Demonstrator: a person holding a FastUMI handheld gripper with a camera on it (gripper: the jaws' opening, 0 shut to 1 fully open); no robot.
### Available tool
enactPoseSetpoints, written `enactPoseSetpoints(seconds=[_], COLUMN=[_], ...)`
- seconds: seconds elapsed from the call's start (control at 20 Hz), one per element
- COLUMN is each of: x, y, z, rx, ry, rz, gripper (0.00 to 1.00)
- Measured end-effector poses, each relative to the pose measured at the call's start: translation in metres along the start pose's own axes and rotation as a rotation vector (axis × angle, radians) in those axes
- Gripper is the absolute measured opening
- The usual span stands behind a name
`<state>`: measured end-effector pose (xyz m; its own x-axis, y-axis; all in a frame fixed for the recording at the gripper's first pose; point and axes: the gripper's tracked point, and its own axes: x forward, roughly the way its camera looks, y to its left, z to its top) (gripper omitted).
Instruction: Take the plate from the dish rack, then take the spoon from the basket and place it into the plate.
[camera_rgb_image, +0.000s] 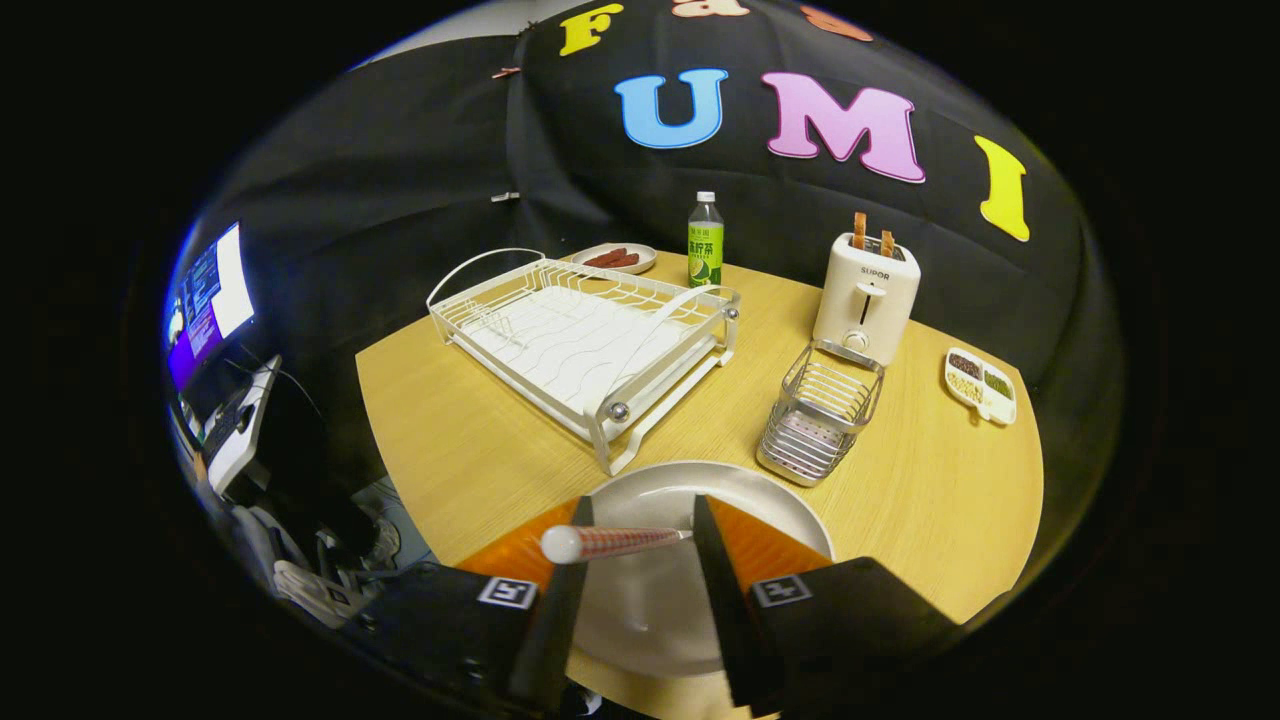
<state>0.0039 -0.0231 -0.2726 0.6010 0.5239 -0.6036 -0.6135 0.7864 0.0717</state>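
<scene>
The spoon (612, 542) lies crosswise between the fingers of the gripper (640, 535), its rounded handle end poking out past the left finger toward nine o'clock and the rest of it reaching the right finger at three o'clock; its bowl is hidden, so which end is which past the right finger cannot be told. Both fingers appear to press on it, so the jaws are clenched on the spoon, which hangs just above the plate (740, 490). It looks light, stiff and slender, probably smooth and apt to swivel when pinched on a narrow shaft, so a hold near its middle would balance best. The plate sits on the table (930, 510) directly under the fingers, with the basket (820, 415) at one o'clock and the dish rack (585, 335) at eleven o'clock beyond.
</scene>
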Motion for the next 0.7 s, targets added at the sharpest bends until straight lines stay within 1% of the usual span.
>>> enactPoseSetpoints(seconds=[0.05,0.15,0.25,0.4,0.5,0.7], x=[-0.002,-0.01,-0.021,-0.035,-0.046,-0.082], y=[0.001,0.01,0.014,0.011,0.006,-0.002], z=[0.005,0.019,0.035,0.058,0.078,0.131], rx=[0.034,0.139,0.245,0.321,0.321,0.267], ry=[-0.001,-0.004,-0.011,-0.047,-0.095,-0.241], rz=[0.004,0.055,0.08,0.06,0.03,-0.044], gripper=[0.73,1.0,0.99,0.99,0.99,0.99])
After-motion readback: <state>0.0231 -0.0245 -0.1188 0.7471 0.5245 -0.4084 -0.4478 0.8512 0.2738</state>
